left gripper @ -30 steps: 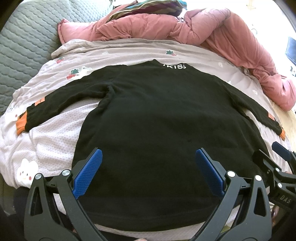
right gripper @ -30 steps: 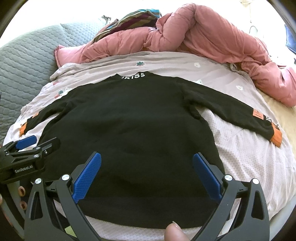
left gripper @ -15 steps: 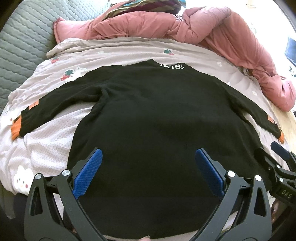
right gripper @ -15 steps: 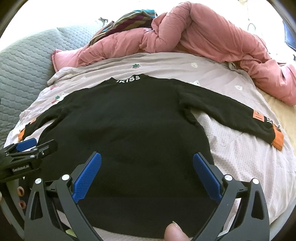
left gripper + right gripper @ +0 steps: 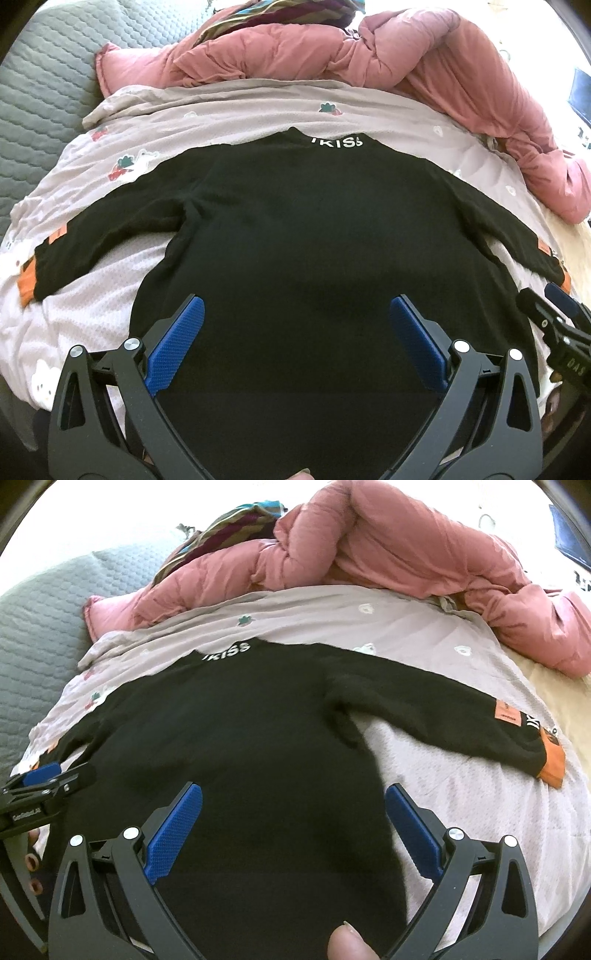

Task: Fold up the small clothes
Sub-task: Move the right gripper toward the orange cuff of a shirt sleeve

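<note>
One black sweater, two grippers

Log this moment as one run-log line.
black sweater flat, sleeves spread | left gripper open, empty | right gripper open, empty

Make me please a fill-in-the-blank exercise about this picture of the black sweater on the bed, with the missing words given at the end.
1. The black sweater lies spread flat with both ____ stretched out to the sides.
2. The sleeve cuffs are coloured ____.
3. The jaws of the left gripper and the right gripper are both ____.
4. Behind the sweater lies a bunched-up ____ quilt.

Missing words: sleeves; orange; open; pink
</note>
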A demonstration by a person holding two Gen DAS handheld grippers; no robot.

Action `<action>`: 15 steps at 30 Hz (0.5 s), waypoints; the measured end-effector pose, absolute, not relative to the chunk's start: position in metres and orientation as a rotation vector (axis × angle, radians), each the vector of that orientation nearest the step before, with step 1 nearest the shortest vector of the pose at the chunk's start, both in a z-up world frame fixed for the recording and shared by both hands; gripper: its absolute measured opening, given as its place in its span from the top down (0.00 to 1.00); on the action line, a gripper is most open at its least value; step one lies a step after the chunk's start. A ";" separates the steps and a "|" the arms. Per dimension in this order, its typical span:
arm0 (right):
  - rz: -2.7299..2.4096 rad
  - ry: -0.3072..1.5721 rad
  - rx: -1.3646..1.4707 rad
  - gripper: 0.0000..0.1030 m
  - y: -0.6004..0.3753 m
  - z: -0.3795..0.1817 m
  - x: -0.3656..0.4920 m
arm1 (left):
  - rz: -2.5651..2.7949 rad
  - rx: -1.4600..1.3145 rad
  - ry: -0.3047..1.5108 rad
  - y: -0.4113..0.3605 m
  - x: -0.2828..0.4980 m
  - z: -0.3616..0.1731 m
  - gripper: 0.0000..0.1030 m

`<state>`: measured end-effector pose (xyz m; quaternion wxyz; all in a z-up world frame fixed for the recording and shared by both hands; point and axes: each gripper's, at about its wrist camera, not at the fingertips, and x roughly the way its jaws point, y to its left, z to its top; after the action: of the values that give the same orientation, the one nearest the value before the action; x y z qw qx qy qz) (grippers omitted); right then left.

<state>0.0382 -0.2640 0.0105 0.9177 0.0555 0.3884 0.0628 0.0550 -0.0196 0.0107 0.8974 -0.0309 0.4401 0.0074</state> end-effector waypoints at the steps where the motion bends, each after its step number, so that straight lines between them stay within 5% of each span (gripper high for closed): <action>1: 0.126 0.795 0.119 0.04 -0.268 0.011 0.041 | 0.020 -0.064 0.914 -0.020 0.059 0.011 0.08; 15: 0.012 0.779 0.192 0.04 -0.326 0.015 0.073 | -0.002 -0.068 0.910 -0.029 0.093 0.021 0.08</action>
<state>0.0732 -0.3259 0.0147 0.9206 0.0935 0.3792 0.0060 0.0928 -0.0293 0.0212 0.8976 -0.0328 0.4395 -0.0010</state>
